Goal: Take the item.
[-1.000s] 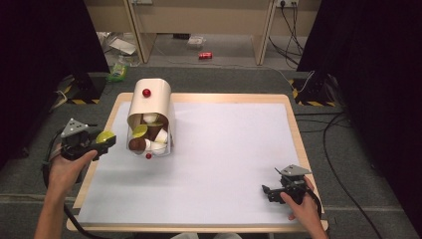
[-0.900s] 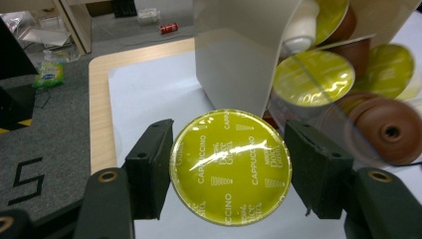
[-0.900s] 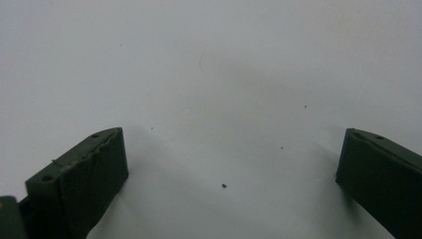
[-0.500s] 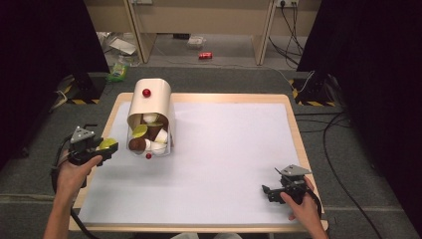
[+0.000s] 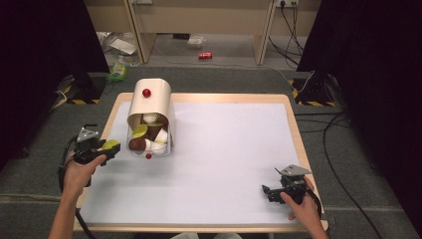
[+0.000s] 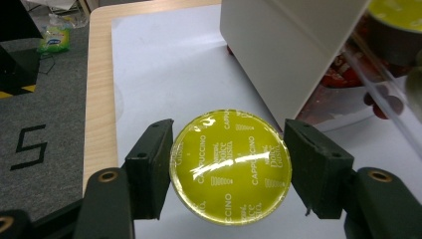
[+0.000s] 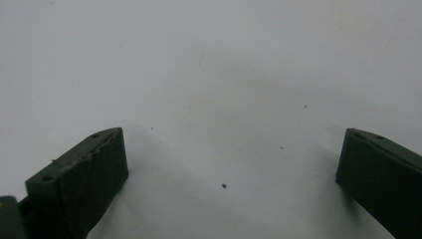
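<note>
A cream capsule dispenser [image 5: 152, 107] with a red knob stands at the table's left, its clear front showing several coffee capsules [image 5: 149, 137]. My left gripper [image 5: 110, 147] is shut on a yellow-green cappuccino capsule [image 6: 230, 164], held at the table's left edge, just left of the dispenser [image 6: 293, 45]. Both jaws press the capsule's rim in the left gripper view. My right gripper [image 5: 268, 191] rests near the front right corner, open, with bare white mat between its jaws [image 7: 229, 164].
A white mat [image 5: 224, 159] covers the wooden table [image 5: 293, 129]. Cables and black stands lie on the grey floor around the table. A red can [image 5: 205, 55] and a green packet [image 5: 117, 70] lie on the floor behind.
My left gripper has drawn back toward the front left with the yellow-green capsule, away from the dispenser. The right gripper has stayed put.
</note>
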Motion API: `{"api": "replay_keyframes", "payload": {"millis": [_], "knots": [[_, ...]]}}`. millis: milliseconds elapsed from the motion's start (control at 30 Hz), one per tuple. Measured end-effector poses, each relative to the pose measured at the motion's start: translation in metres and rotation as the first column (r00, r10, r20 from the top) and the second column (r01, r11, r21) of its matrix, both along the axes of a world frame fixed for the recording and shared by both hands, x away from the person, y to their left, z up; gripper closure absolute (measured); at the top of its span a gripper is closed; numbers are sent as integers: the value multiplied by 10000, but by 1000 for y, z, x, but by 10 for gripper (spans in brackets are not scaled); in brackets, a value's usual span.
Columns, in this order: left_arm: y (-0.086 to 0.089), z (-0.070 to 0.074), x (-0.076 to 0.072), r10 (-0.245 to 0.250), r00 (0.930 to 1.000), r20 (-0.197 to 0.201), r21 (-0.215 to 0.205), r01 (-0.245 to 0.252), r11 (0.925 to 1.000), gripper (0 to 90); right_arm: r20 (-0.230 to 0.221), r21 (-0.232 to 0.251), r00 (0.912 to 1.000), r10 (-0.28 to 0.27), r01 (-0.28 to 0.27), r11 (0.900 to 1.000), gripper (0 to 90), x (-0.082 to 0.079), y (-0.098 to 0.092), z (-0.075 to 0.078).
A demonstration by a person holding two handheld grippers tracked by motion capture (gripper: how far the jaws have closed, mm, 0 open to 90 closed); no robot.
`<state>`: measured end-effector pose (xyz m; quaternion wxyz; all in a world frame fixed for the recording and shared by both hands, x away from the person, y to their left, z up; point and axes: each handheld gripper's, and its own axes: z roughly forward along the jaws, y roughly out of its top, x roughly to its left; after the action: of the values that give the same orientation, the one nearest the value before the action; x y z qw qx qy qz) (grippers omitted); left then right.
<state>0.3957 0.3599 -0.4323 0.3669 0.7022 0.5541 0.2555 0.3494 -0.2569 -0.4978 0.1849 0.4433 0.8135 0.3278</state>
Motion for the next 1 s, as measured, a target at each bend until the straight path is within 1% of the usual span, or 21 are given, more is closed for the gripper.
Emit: {"api": "replay_keyframes", "payload": {"millis": [333,467,567,800,900,1000], "knots": [[2,-14,17,275,9995,-167,90,-274,9996,381,12,4,10000,10,-10,10000,2,0,0,0],[1,-18,22,310,9993,-196,157,-307,9994,381,12,6,10000,9,-9,10000,2,0,0,0],[0,-21,25,263,9993,-266,242,-256,9994,381,2,9,10000,3,-3,10000,2,0,0,0],[-3,-27,32,119,9982,-594,430,-94,9990,381,3,9,10000,4,-4,10000,2,0,0,0],[-4,-29,33,82,9978,-663,564,-45,9984,381,1,9,10000,2,-2,10000,2,0,0,0],[-5,-30,34,112,9977,-672,576,-73,9983,380,0,2,10000,0,0,10000,2,0,0,0]]}}
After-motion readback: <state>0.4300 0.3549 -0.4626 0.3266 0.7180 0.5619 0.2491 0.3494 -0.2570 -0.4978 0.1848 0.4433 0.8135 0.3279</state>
